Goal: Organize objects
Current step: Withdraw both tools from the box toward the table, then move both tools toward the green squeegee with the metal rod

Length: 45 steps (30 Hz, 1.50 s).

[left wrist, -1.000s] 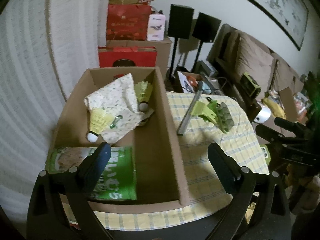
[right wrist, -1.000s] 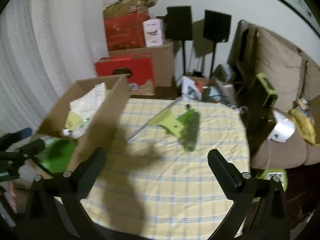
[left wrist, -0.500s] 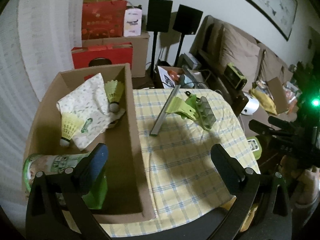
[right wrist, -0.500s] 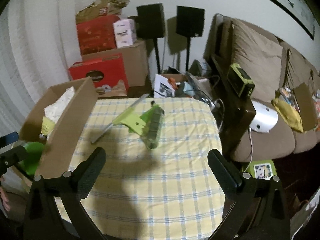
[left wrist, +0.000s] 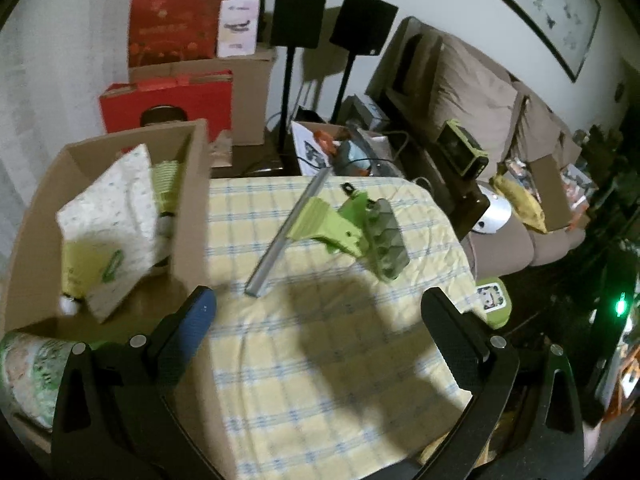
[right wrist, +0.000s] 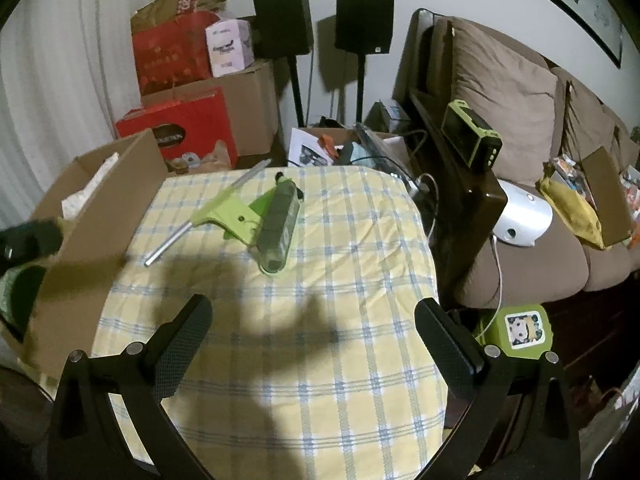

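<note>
A lime-green tool with a silver rod point(left wrist: 320, 226) point(right wrist: 236, 216) lies on the yellow checked tablecloth point(left wrist: 320, 360) point(right wrist: 320, 320), next to a clear ridged case point(left wrist: 386, 242) point(right wrist: 278, 232). An open cardboard box point(left wrist: 192, 184) point(right wrist: 104, 216) stands at the table's left. It holds a patterned white bag point(left wrist: 108, 216), shuttlecocks point(left wrist: 166, 184) and a green packet point(left wrist: 28, 372). My left gripper point(left wrist: 316, 320) is open and empty above the cloth, near the box's right wall. My right gripper point(right wrist: 312, 328) is open and empty over the cloth's middle.
Red and brown boxes point(right wrist: 180, 92) and two black speakers on stands point(right wrist: 320, 20) stand behind the table. A brown sofa point(right wrist: 520, 152) with clutter runs along the right. A green cube point(right wrist: 520, 330) sits on the floor by the table's right edge.
The left gripper has swung right, from over the box to over the tablecloth. The right gripper's view has shifted right, so the box sits further left.
</note>
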### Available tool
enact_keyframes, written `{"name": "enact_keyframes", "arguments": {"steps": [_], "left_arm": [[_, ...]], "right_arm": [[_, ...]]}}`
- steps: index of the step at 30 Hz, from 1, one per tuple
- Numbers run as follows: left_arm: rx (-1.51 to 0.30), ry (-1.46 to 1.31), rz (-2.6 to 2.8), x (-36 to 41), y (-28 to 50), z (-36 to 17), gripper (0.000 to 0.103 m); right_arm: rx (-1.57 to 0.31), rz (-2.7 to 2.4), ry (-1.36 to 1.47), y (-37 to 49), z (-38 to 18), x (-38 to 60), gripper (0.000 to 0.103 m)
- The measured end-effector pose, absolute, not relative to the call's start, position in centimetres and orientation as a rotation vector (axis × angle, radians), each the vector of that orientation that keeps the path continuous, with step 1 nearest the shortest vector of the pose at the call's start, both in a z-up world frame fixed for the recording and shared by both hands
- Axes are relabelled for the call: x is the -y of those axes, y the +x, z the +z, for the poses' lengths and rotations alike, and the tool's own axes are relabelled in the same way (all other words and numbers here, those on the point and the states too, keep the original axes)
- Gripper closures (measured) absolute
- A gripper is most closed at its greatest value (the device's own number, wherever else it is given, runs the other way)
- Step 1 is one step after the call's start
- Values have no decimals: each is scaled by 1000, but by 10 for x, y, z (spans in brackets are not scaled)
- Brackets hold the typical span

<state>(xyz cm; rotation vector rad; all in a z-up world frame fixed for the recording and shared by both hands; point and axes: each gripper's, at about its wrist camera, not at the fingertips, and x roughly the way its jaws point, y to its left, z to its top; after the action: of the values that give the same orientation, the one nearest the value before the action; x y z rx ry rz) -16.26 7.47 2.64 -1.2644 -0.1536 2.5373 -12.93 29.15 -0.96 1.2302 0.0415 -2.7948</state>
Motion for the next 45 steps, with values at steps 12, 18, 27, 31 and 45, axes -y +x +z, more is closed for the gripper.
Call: {"name": "enact_keyframes", "arguments": {"steps": [12, 18, 27, 31, 45], "left_arm": [[147, -1313, 2540, -114, -210, -3, 7], [99, -1448, 2577, -103, -236, -31, 23], [-16, -1499, 2554, -113, -239, -58, 36], [23, -1511, 2534, -115, -240, -63, 37], [-9, -1515, 2612, -108, -241, -77, 37]], "right_arm": [[36, -2788, 1264, -136, -30, -313, 2], [61, -2776, 1270, -144, -33, -316, 4], [149, -2738, 1230, -169, -22, -320, 28], [214, -2703, 1244, -189, -18, -318, 33], [144, -2631, 1297, -248, -31, -269, 45]]}}
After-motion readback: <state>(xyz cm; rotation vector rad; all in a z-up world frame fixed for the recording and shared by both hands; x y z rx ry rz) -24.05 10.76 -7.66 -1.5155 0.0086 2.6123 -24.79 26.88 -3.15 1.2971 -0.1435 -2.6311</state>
